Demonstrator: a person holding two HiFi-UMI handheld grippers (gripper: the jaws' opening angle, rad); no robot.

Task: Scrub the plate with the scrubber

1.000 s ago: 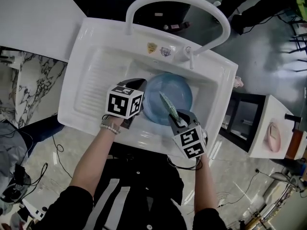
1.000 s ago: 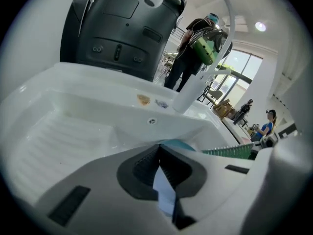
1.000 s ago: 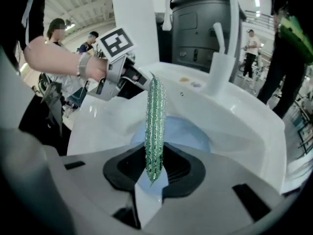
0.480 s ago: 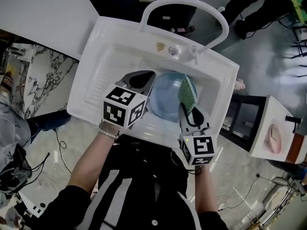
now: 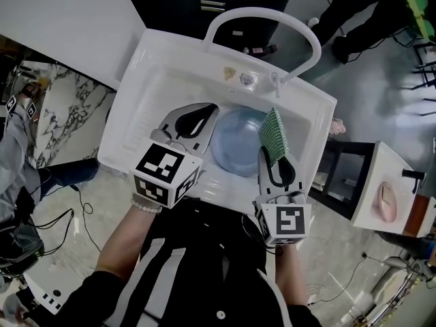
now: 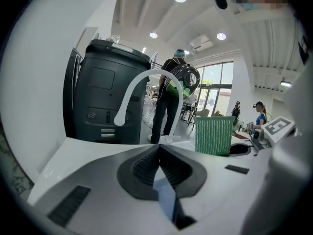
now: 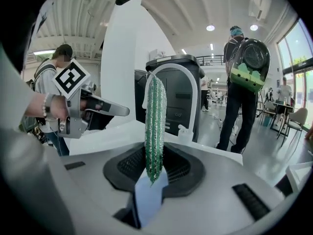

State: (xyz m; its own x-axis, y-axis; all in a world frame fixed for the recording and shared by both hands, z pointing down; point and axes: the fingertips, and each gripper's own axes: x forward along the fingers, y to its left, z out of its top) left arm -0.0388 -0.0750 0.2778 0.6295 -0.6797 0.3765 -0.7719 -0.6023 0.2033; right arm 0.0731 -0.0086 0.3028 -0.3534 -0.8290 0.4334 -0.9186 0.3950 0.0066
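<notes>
A pale blue plate (image 5: 235, 145) lies flat in the basin of the white sink (image 5: 133, 138). My right gripper (image 5: 274, 154) is shut on a green scrubber (image 5: 274, 135), which stands upright above the plate's right rim. In the right gripper view the scrubber (image 7: 155, 124) rises edge-on from between the jaws of the right gripper (image 7: 155, 168). My left gripper (image 5: 208, 109) hovers over the plate's left rim, shut with nothing in it. In the left gripper view the left gripper (image 6: 159, 150) has its pads together, and the scrubber (image 6: 213, 135) shows to the right.
A white arched faucet (image 5: 262, 16) spans the back of the sink, with a small tap (image 5: 274, 84) under it. A dark cabinet (image 6: 105, 97) stands behind the sink. A person (image 5: 351, 5) stands at the far right. A small white side table (image 5: 381, 182) stands to the right.
The scrubber has come up off the plate's middle and turned upright over the right rim. Both grippers have drawn back toward me, and the left one sits lower in the view.
</notes>
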